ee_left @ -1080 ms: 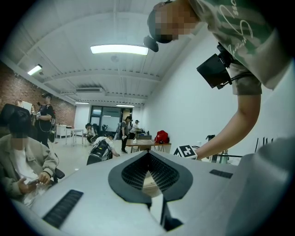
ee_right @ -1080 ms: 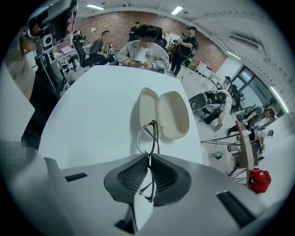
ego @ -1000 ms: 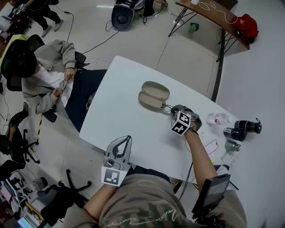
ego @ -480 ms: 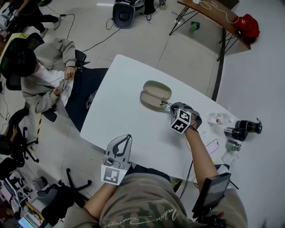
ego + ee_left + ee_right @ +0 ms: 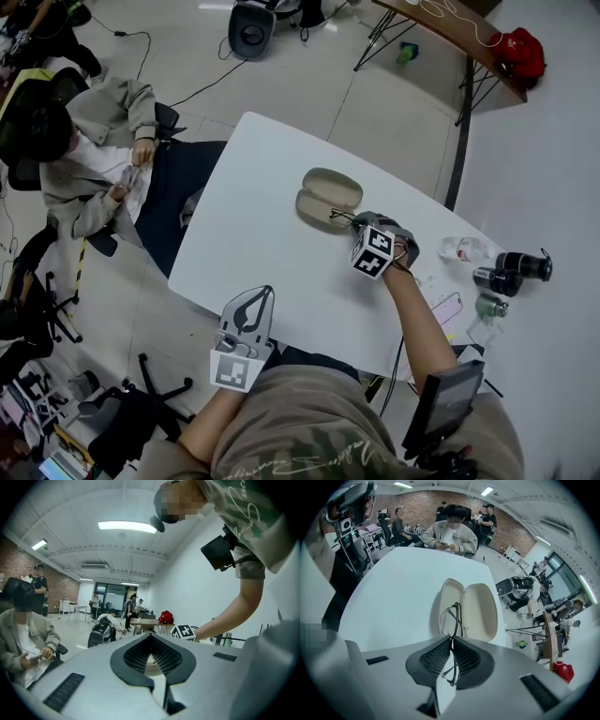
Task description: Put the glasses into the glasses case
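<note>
An open beige glasses case [image 5: 328, 199] lies on the white table [image 5: 253, 206], both shells facing up. My right gripper [image 5: 358, 223] is just right of it, shut on thin dark-framed glasses [image 5: 341, 217]. In the right gripper view the glasses [image 5: 452, 616] stick out from the right gripper [image 5: 451, 639], and their lenses hang over the near shell of the case [image 5: 474, 605]. My left gripper [image 5: 265, 292] hovers at the table's near edge, shut with nothing in it. In the left gripper view the left gripper [image 5: 151, 636] has its tips together.
A seated person [image 5: 94, 159] is at the table's left side. Dark bottles [image 5: 511, 272], a clear pouch [image 5: 461, 249] and a phone [image 5: 444, 307] lie at the table's right end. A wooden desk with a red bag [image 5: 517, 52] stands behind.
My right gripper has carried the glasses a little to the left, closer to the open case. The left gripper has stayed put.
</note>
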### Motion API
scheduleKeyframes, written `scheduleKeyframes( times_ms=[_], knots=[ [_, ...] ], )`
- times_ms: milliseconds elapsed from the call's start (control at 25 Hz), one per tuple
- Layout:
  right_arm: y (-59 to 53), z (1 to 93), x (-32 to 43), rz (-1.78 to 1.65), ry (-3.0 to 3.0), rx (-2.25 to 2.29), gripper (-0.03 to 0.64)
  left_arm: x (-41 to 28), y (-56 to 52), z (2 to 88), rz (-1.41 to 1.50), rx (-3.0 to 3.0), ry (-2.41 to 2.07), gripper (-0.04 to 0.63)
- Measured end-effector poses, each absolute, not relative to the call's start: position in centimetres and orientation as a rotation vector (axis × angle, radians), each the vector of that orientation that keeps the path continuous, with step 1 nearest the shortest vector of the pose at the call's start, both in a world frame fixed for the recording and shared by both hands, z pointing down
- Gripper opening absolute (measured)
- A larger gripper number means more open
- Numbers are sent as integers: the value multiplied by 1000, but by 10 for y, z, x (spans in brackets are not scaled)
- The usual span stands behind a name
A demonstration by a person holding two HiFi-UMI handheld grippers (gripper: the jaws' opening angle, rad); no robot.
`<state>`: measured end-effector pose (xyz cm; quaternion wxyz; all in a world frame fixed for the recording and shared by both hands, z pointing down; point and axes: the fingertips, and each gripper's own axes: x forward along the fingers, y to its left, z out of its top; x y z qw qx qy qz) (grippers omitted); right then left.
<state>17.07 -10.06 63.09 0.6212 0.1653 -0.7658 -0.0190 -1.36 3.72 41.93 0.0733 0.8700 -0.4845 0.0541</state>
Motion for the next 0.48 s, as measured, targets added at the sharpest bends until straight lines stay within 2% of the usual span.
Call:
scheduleKeyframes(
  times_ms=[480],
  knots=[
    [-104, 635, 148, -53, -1738, 362, 29, -30, 40, 422, 158, 2576, -1464, 6]
  ],
)
